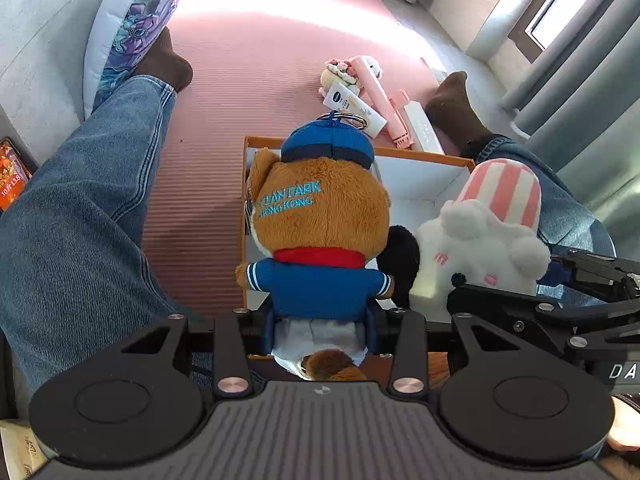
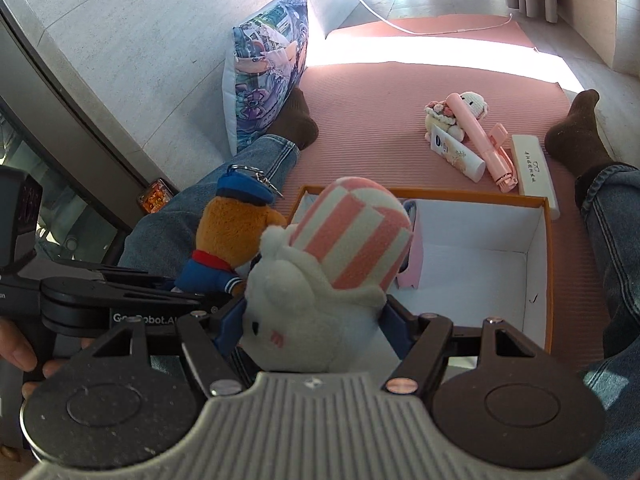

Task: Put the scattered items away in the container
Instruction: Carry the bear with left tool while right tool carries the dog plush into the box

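A brown plush bear (image 1: 320, 216) in a blue cap and blue shirt hangs over the orange-rimmed white box (image 1: 424, 156), with my left gripper (image 1: 320, 320) shut on its lower body. My right gripper (image 2: 312, 328) is shut on a white plush with a pink-striped hat (image 2: 332, 276), held above the box's (image 2: 536, 264) near left corner. Each view shows the other toy too: the white plush (image 1: 488, 236) at the right, the bear (image 2: 236, 236) at the left. A pink item (image 2: 412, 264) lies inside the box.
Beyond the box on the pink mat (image 1: 248, 92) lie a small knitted doll (image 2: 440, 114), a white tube (image 2: 456, 154), a pink stick device (image 2: 488, 144) and a white case (image 2: 534, 172). A person's jeans-clad legs (image 1: 80, 208) flank the box. A printed cushion (image 2: 268, 76) leans at the left.
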A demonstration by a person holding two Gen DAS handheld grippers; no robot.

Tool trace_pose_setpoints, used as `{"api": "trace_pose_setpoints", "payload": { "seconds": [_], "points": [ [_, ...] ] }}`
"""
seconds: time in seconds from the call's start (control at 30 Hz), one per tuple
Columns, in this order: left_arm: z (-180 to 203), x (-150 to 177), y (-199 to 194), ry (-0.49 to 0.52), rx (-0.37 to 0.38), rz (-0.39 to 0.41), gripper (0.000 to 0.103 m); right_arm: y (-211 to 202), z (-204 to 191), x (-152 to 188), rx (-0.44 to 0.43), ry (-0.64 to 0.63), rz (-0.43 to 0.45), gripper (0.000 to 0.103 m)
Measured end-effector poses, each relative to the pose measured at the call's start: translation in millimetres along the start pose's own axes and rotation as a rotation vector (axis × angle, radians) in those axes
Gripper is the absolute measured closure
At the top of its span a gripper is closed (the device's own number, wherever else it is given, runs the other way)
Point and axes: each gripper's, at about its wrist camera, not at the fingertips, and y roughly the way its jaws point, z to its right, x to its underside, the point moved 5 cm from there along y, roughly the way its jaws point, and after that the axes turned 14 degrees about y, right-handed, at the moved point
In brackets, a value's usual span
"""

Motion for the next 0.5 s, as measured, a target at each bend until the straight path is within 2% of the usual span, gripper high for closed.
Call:
{"api": "trace_pose_setpoints", "payload": {
  "seconds": [0.33,0.5],
  "points": [
    [11.2,38.5,15.5,0.003,0.021,-0.123,0.057,18.3,4.6,36.3,0.054,-0.063,-0.176,0.03],
    [20.9,42.9,21.8,0.069,0.007,-0.148,0.057,35.4,13.5,46.7,0.095,-0.073,-0.234,0.03]
  ]
}}
